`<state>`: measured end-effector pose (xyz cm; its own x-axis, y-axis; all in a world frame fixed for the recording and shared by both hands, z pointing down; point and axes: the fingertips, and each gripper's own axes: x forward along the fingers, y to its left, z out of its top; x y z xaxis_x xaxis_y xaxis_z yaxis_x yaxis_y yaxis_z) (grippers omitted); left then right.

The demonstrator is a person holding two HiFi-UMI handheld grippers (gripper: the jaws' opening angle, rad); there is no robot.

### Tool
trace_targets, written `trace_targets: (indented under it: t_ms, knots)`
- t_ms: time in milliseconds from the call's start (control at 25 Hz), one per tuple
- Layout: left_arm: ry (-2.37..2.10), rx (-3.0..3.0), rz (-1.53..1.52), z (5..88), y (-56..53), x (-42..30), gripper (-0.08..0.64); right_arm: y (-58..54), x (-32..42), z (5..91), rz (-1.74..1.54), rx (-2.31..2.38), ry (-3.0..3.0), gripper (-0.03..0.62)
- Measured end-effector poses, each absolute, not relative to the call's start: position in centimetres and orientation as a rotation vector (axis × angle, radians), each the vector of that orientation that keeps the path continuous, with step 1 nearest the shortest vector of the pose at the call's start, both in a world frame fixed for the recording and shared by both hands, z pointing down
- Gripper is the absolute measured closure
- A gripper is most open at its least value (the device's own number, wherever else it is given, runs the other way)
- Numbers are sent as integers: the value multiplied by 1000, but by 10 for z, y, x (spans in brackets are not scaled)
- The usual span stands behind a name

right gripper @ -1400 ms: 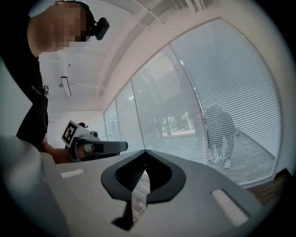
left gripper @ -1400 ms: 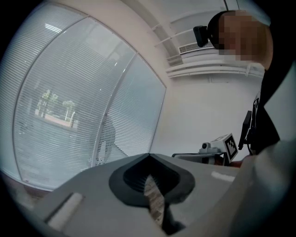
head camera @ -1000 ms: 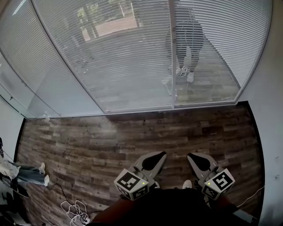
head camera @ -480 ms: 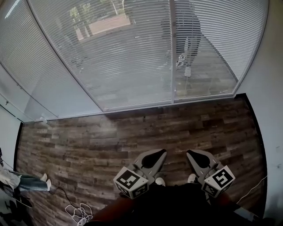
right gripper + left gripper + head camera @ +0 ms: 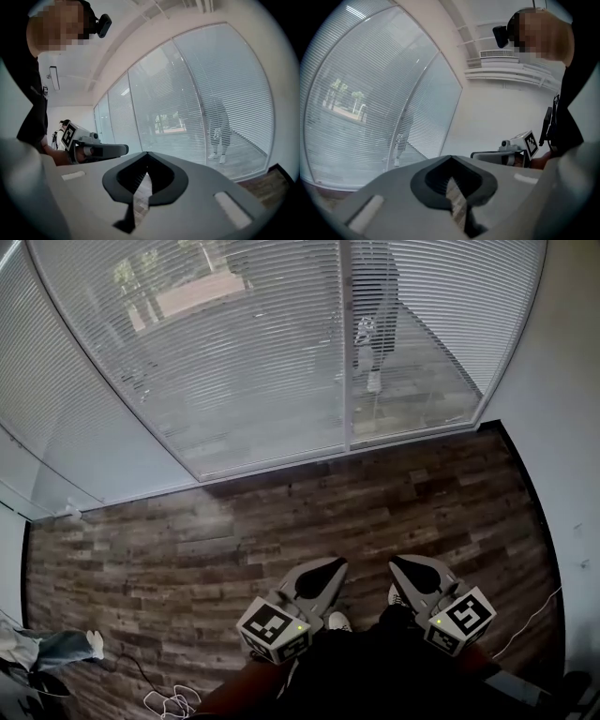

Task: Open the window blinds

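White slatted window blinds (image 5: 234, 343) hang lowered over the glass wall ahead, reaching down to the wooden floor (image 5: 281, 521). Their slats are tilted enough that the outside shows through faintly. A vertical window post (image 5: 346, 352) splits the panes. My left gripper (image 5: 330, 566) and right gripper (image 5: 401, 565) are held side by side low in the head view, well short of the blinds, both shut and holding nothing. The left gripper view looks over shut jaws (image 5: 450, 158) at the blinds (image 5: 370, 108). The right gripper view does the same over its jaws (image 5: 146, 153), facing the blinds (image 5: 201, 103).
A white wall (image 5: 572, 456) bounds the floor on the right. Loose cable (image 5: 164, 699) lies at the lower left, beside another person's legs (image 5: 52, 648). A standing figure's reflection (image 5: 370, 306) shows in the glass. My own shoes (image 5: 337, 622) are just behind the grippers.
The whole view has shifted: the foot of the blinds and its right corner moved up and left in the picture, and the legs at the left slid down. Both grippers stay shut, side by side.
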<state>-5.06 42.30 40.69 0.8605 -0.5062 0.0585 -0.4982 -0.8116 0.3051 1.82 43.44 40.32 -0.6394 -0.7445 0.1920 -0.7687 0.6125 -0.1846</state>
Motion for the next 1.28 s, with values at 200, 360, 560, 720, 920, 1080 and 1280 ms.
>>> trace_targets:
  t_ms: [200,360,560,720,920,1080,1280]
  knots:
    - [-759,2705,-64,413,414,-50,560,428,16,407,384,1271,-2723,566]
    - [-773,2701,-59,411,401,-44,560,416,22,407,394,1260,-2735,566]
    - [-854,2656,-43,419,380,-47,560,387,21,415,440,1187,-2768,566]
    - [-894,2636,-13,425,362,-42,560,358,26,409,432,1151,-2818,566]
    - [-945,2653,-18,415,324,-17,560,325,50,410,435,1127,-2842,566]
    - [-939,2658,-10,408,295,13,560,293,77,408,425,1122,-2861,566]
    - [-924,2600,-30,413,266,54,560,259,114,407,449,1090,-2884,566]
